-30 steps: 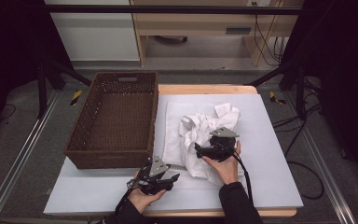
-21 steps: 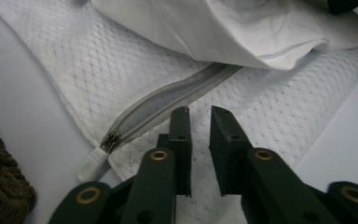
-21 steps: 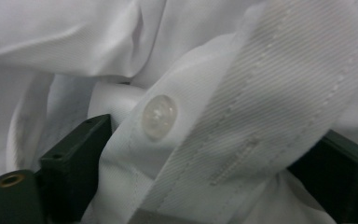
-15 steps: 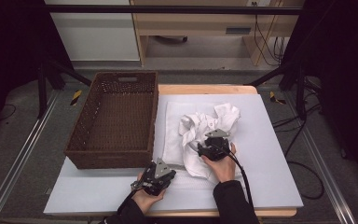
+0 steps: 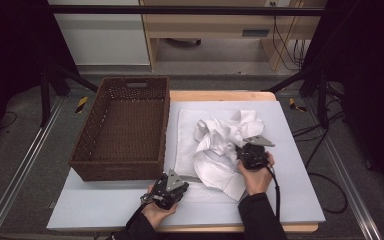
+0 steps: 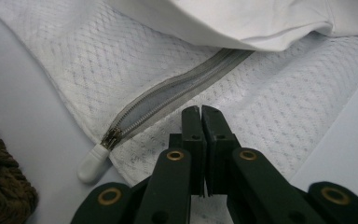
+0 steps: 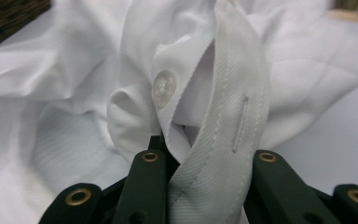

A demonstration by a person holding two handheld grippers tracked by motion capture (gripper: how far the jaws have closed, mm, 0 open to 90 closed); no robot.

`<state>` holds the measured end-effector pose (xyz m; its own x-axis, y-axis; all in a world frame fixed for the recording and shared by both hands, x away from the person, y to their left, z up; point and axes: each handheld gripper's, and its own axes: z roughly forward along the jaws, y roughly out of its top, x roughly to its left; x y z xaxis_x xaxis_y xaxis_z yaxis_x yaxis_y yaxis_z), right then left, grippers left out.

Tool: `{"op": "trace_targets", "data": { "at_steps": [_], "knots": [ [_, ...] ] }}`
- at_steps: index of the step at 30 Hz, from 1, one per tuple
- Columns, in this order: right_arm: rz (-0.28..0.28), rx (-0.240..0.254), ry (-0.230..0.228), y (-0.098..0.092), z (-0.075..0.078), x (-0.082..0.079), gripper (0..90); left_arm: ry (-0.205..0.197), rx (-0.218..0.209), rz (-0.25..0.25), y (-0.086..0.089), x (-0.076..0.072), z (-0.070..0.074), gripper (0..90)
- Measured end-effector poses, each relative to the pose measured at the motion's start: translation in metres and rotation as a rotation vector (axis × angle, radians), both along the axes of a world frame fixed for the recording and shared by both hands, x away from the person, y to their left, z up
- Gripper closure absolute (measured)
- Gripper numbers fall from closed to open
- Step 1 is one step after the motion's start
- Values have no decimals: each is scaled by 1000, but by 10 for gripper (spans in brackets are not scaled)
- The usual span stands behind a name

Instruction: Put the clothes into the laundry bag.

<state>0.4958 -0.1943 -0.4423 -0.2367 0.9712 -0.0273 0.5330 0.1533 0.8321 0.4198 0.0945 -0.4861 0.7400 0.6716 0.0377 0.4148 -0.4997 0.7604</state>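
A crumpled white shirt (image 5: 220,145) lies on a flat white mesh laundry bag (image 5: 185,135) in the middle of the table. My right gripper (image 5: 239,151) is at the shirt's right side. Its jaws have just been closing and now pinch the shirt's band with a button (image 7: 164,87) and a buttonhole; right gripper (image 7: 200,156). My left gripper (image 5: 184,176) sits at the bag's near left corner. In the left gripper view its jaws are pressed together on the mesh bag (image 6: 279,102), just right of the grey zipper (image 6: 177,93) and its white pull (image 6: 92,162); left gripper (image 6: 200,114).
An empty brown wicker basket (image 5: 115,170) stands on the left of the blue-grey table board (image 5: 290,200), touching the bag's left side. Black stand legs and cables lie on the floor beyond the table's edges.
My right hand has shifted a little to the right, and the shirt bunch beside it has changed shape. The left hand has stayed where it was.
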Motion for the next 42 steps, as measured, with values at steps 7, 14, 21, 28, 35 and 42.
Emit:
{"op": "trace_targets", "data": {
  "at_steps": [7, 14, 21, 28, 35, 42],
  "knots": [
    [-111, -50, -11, -63, 3, -17, 749, 6, -5, -1, 0, 1, 0, 882],
    [-96, -78, 37, -80, -41, -23, 673, 8, -9, 4, 1, 0, 0, 882],
    [-29, -19, -15, -82, -10, -46, 337, 19, -17, 9, 1, 1, 0, 882],
    [86, 60, -142, -56, 35, -70, 291, 22, -41, 5, 0, -2, 4, 900],
    [296, 69, 28, 12, -9, -48, 313, 15, -28, -26, -5, -6, 3, 900],
    [311, -18, 133, 31, -39, -36, 780, 20, -25, -27, -5, -4, 0, 900]
  ]
}}
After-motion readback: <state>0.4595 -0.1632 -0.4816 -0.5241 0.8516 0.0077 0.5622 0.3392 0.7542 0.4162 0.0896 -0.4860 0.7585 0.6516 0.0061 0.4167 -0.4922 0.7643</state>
